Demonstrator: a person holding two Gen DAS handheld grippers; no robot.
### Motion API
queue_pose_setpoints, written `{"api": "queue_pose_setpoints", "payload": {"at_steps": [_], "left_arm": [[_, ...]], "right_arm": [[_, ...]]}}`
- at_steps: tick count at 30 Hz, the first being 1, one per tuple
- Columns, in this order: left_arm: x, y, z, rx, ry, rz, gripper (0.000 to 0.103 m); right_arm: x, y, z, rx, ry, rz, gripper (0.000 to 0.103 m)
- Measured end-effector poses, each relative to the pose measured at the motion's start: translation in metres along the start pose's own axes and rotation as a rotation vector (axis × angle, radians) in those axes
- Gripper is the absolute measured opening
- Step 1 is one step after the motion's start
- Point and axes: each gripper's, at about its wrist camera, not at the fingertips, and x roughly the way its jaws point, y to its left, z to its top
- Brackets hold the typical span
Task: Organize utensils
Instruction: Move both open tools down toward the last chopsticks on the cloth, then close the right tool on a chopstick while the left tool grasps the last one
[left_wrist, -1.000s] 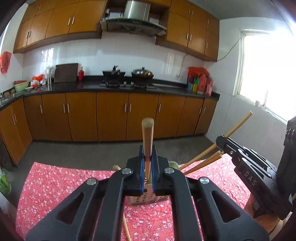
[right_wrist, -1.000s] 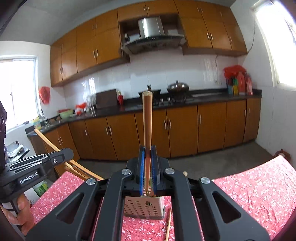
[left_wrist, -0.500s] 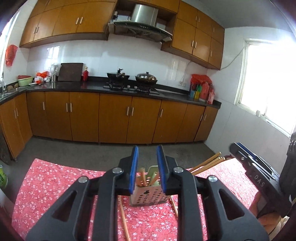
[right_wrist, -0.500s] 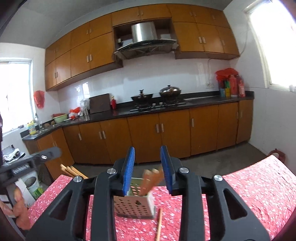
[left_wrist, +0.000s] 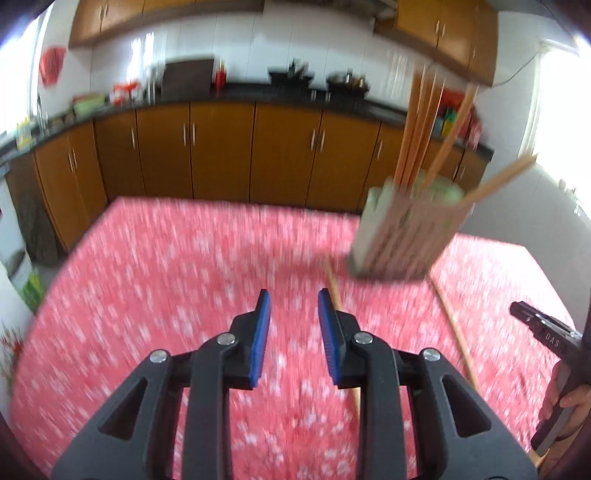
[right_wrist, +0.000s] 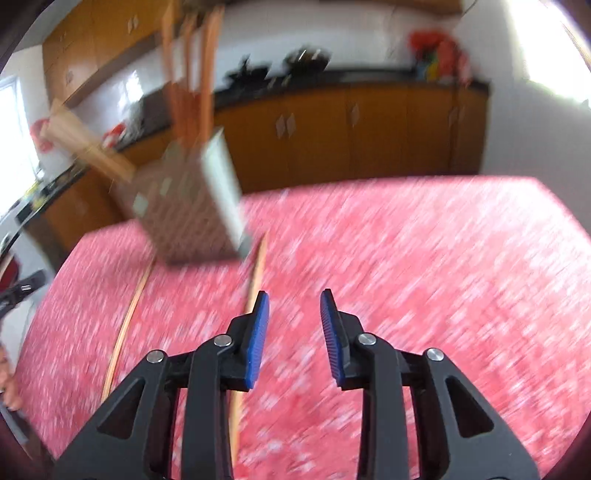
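A perforated utensil holder (left_wrist: 402, 236) stands on the red floral tablecloth (left_wrist: 184, 266) with several wooden chopsticks (left_wrist: 421, 122) standing in it; it also shows in the right wrist view (right_wrist: 192, 214). Two loose chopsticks lie on the cloth beside it (left_wrist: 456, 332), (right_wrist: 255, 288). My left gripper (left_wrist: 293, 306) is open and empty, near and to the left of the holder. My right gripper (right_wrist: 293, 306) is open and empty, near and to the right of the holder. Both views are motion-blurred.
Wooden kitchen cabinets (left_wrist: 221, 147) and a dark counter run behind the table. The right gripper's body (left_wrist: 546, 332) shows at the right edge of the left wrist view. A bright window (right_wrist: 546, 37) is at the right.
Both grippers were shut on upright chopsticks above the holder, then opened and dropped them into it. Both have since pulled back and tilted down toward the cloth.
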Motion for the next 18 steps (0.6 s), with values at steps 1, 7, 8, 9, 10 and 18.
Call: {"api": "queue_pose_setpoints", "payload": {"at_steps": [1, 7, 8, 9, 10, 18], "left_arm": [[0.006, 0.001, -0.007, -0.008, 0.02, -0.009, 0.027], [0.025, -0.006, -0.033, -0.036, 0.096, -0.062, 0.027], [0.025, -0.011, -0.034, -0.032, 0.101, -0.067, 0.027], [0.027, -0.013, -0.034, -0.025, 0.108, -0.072, 0.027], [0.029, -0.015, -0.035, -0.019, 0.114, -0.076, 0.027], [0.052, -0.04, -0.042, 0.003, 0.181, -0.11, 0.027]], "right_arm": [[0.008, 0.007, -0.009, -0.006, 0.036, 0.036, 0.03], [0.035, 0.037, -0.032, -0.085, 0.137, 0.044, 0.03], [0.039, 0.039, -0.033, -0.087, 0.147, 0.038, 0.03], [0.043, 0.039, -0.035, -0.087, 0.154, 0.031, 0.029], [0.045, 0.038, -0.037, -0.087, 0.154, 0.024, 0.025], [0.055, 0.02, -0.028, -0.063, 0.135, -0.024, 0.008]]}}
